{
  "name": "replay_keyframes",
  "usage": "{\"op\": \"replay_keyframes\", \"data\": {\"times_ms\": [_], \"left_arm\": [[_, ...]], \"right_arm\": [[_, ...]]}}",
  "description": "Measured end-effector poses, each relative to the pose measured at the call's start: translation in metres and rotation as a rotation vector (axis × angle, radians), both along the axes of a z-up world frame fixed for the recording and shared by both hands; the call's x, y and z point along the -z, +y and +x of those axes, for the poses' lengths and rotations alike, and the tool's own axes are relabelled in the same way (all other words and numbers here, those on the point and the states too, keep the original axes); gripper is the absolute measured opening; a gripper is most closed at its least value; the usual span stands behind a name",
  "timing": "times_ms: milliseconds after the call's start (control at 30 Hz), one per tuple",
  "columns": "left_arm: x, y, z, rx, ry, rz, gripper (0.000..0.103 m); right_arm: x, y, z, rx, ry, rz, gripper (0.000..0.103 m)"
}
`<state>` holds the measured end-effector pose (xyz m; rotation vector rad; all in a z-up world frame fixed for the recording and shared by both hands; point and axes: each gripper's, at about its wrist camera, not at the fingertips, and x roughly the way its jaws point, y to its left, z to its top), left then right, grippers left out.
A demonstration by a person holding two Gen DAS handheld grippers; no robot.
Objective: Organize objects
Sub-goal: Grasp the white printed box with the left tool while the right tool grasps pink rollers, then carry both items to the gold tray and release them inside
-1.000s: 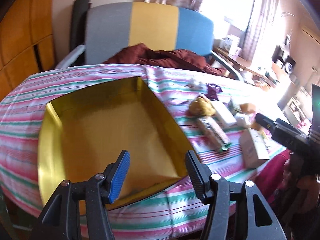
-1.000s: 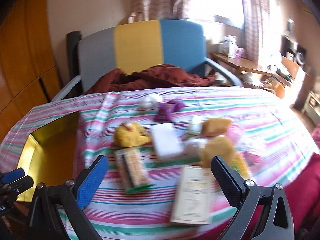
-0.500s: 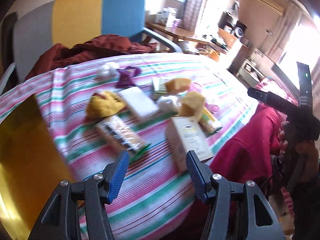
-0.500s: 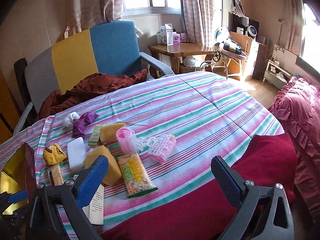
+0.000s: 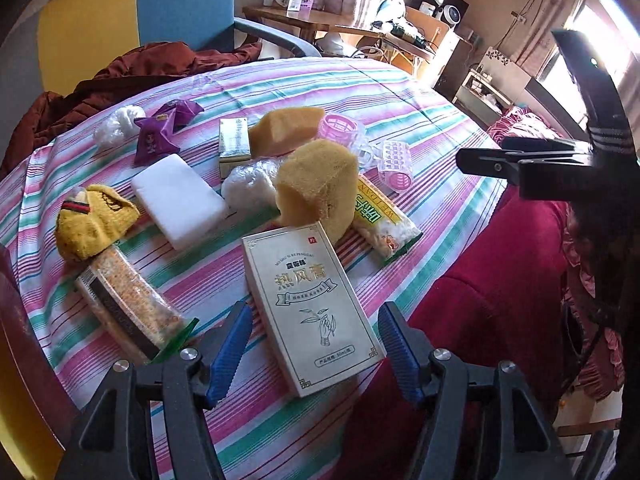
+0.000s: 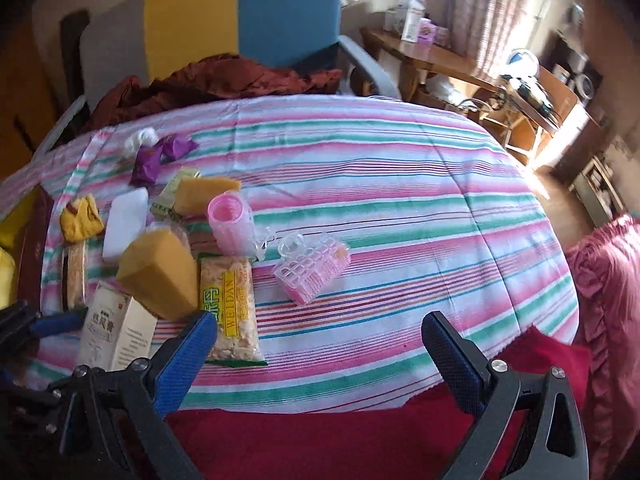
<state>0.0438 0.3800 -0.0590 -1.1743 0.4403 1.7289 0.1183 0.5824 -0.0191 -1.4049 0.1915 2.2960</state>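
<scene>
My left gripper (image 5: 314, 338) is open, its blue pads on either side of the near end of a cream medicine box (image 5: 310, 312) lying on the striped tablecloth (image 5: 420, 120). Behind the box sit two yellow sponges (image 5: 318, 190), a white foam block (image 5: 178, 200), a yellow sock (image 5: 94, 220), a grain bar (image 5: 128, 304), a WEIDAN snack pack (image 5: 384, 220), pink hair rollers (image 5: 394, 160) and a purple pouch (image 5: 160, 132). My right gripper (image 6: 320, 344) is open above the cloth's near edge, empty, right of the snack pack (image 6: 232, 308) and box (image 6: 116, 328).
A gold tray edge (image 5: 16, 420) shows at the far left. A grey, yellow and blue chair (image 6: 240, 28) with a maroon garment (image 6: 216, 80) stands behind the table. A red cushion (image 6: 320, 440) lies below the near edge. A wooden desk (image 6: 460, 64) stands at right.
My left gripper swung right from the gold tray and closed in on the cream box. My right gripper view swung back down toward the table, nearer the pile of objects.
</scene>
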Motion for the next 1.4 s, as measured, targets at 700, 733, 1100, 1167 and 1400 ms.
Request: {"op": "replay_keyframes", "data": {"times_ms": [700,733,1100,1167,1400], "left_arm": [[0.034,0.003,-0.012,-0.006,0.003,-0.025,0.052],[0.034,0.001,-0.013,-0.006,0.002,-0.020,0.052],[-0.002,-0.038,-0.018,-0.075,0.011,0.079,0.051],[-0.012,-0.052,-0.022,-0.109,0.016,0.097,0.052],[-0.034,-0.118,-0.046,-0.269,0.054,0.128,0.052]], "right_arm": [[0.077,0.047,-0.081,-0.226,-0.360,-0.034,0.068],[0.075,0.047,-0.079,-0.224,-0.354,-0.043,0.068],[0.019,0.045,-0.037,-0.070,-0.167,0.023,0.068],[0.001,0.034,-0.036,-0.064,-0.106,0.029,0.068],[-0.042,-0.035,-0.058,-0.158,0.114,0.002,0.068]]}}
